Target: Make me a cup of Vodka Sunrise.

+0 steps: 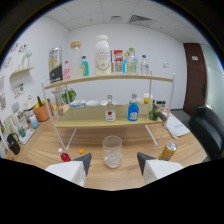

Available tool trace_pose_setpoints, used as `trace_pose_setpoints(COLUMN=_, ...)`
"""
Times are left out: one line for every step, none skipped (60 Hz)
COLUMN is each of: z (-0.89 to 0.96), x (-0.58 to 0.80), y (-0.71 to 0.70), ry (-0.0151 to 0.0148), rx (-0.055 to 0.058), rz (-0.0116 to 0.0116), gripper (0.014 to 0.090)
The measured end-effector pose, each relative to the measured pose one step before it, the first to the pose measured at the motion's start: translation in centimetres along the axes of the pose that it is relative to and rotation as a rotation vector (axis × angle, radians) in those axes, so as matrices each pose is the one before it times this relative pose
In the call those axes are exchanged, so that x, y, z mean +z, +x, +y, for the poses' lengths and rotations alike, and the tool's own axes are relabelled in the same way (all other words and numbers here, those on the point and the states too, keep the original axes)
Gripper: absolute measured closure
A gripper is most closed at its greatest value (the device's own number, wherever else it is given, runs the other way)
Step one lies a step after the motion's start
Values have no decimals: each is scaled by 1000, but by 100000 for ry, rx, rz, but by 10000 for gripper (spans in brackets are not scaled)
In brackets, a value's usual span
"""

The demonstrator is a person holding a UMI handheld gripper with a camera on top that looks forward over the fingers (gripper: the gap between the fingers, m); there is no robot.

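A clear glass (112,151) with ice in it stands on the wooden table (130,175), just ahead of my gripper (114,162) and roughly centred between the two fingers. The fingers are apart and hold nothing. On the lower shelf beyond the glass stand a small clear bottle with a red label (110,110) and a bottle of blue liquid (133,109). A small red-capped object (65,156) lies by the left finger, with a tiny orange item (81,150) near it.
A two-tier wooden shelf rack (107,78) on white legs carries several bottles on top, including a large white one (103,54). A yellow can (168,150) stands right of the glass. A black chair (210,127) is at the right, a potted plant (42,110) at the left.
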Motion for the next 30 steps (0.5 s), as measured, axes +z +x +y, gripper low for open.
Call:
trace_pose_setpoints(z=-735, x=-94, y=412, ry=847, rx=323, rz=211, gripper=189)
trace_pose_setpoints(z=-850, x=-64, y=403, ry=1159, rx=326, rz=122, gripper=187)
trace_pose_setpoints(z=-941, x=-32, y=423, ry=1388, rx=303, rz=230, gripper=188)
trace_pose_setpoints(z=-1019, x=-18, y=427, ry=1596, rx=254, rz=360, gripper=188)
trace_pose_setpoints(z=-1132, x=59, y=307, ry=1600, rx=311, rz=473, gripper=188)
trace_pose_setpoints(z=-1091, x=63, y=402, ry=1830, rx=203, rz=247, gripper=186)
trace_pose_setpoints(z=-1151, x=110, y=358, ry=1923, rx=166, rz=61, gripper=186)
trace_pose_setpoints(z=-1128, x=132, y=248, ry=1897, rx=20, rz=-8, gripper=186)
trace_pose_setpoints(z=-1162, x=236, y=304, ry=1909, rx=16, rz=74, gripper=189)
trace_pose_setpoints(z=-1094, x=185, y=322, ry=1494, rx=-47, rz=163, gripper=189)
trace_pose_setpoints(z=-1110, x=278, y=296, ry=1577, rx=-90, rz=173, gripper=186)
trace_pose_setpoints(z=-1110, x=318, y=243, ry=1572, rx=-135, rz=56, gripper=187)
trace_pose_setpoints(z=-1111, x=361, y=228, ry=1536, rx=-202, rz=-37, gripper=187)
trace_pose_setpoints(z=-1151, x=396, y=89, ry=1480, rx=-200, rz=92, gripper=187)
trace_pose_setpoints(z=-990, x=410, y=235, ry=1388, rx=-228, rz=97, gripper=187)
trace_pose_setpoints(z=-944, x=445, y=236, ry=1318, rx=-198, rz=121, gripper=187)
trace_pose_setpoints(z=-936, x=477, y=118, ry=1237, rx=-35, rz=29, gripper=187)
trace_pose_setpoints(z=-904, x=524, y=149, ry=1189, rx=16, rz=-133, gripper=188)
trace_pose_setpoints(z=-864, x=541, y=68, ry=1255, rx=70, rz=-352, gripper=189)
trace_pose_setpoints(z=-873, x=509, y=51, ry=1349, rx=-4, rz=-446, gripper=186)
trace_pose_setpoints(z=-794, x=511, y=30, ry=1298, rx=-101, rz=-455, gripper=187)
trace_pose_setpoints(z=-703, x=548, y=57, ry=1193, rx=-204, rz=-292, gripper=188)
trace_pose_setpoints(z=-599, x=463, y=86, ry=1039, rx=-272, rz=94, gripper=189)
trace_pose_setpoints(z=-538, x=566, y=145, ry=759, rx=-178, rz=-3, gripper=189)
trace_pose_setpoints(z=-478, x=597, y=110, ry=592, rx=-189, rz=2, gripper=190)
trace_pose_setpoints(z=-571, x=567, y=-9, ry=536, rx=-136, rz=-121, gripper=193)
trace_pose_setpoints(z=-355, x=566, y=43, ry=333, rx=-11, rz=-235, gripper=191)
trace_pose_setpoints(z=-323, x=564, y=10, ry=229, rx=112, rz=-326, gripper=192)
trace_pose_setpoints(z=-235, x=577, y=-20, ry=89, rx=151, rz=-400, gripper=192)
trace_pose_setpoints(z=-119, x=556, y=-13, ry=-64, rx=124, rz=-368, gripper=194)
